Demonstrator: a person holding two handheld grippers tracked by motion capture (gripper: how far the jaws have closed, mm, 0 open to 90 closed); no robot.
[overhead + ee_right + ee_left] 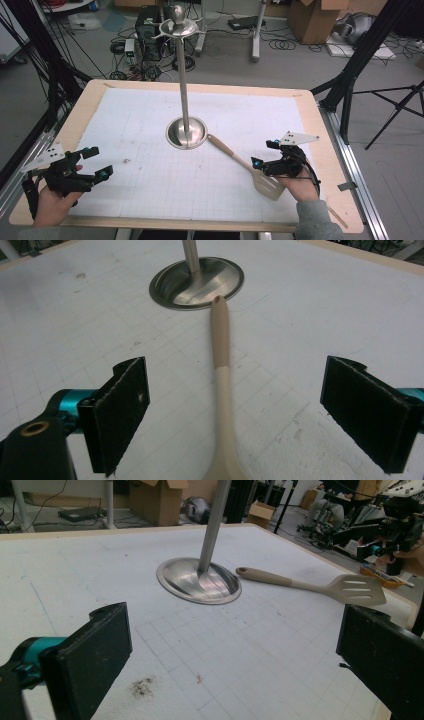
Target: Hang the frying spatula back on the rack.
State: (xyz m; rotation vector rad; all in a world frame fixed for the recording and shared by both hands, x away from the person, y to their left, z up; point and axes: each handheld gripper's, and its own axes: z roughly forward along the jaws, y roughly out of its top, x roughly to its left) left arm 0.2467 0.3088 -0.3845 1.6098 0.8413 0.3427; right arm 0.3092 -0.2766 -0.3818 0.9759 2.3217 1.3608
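Observation:
A beige slotted spatula (243, 163) lies flat on the white grid mat, its handle tip touching the round base of a metal stand (186, 133). My right gripper (263, 154) hovers open over the spatula near its head. In the right gripper view the handle (221, 355) runs up between the two spread jaws of the right gripper (245, 412), touching neither. My left gripper (99, 161) is open at the mat's left edge, holding nothing. The left gripper (235, 667) faces the stand base (199, 580) and the spatula (312, 583).
The stand's tall pole (183, 80) rises from the mat's middle to a ring of hooks (177, 26) at the top. A small dark smudge (142, 686) marks the mat (150, 120) near the left gripper. Cables, boxes and tripod legs lie on the floor beyond the table.

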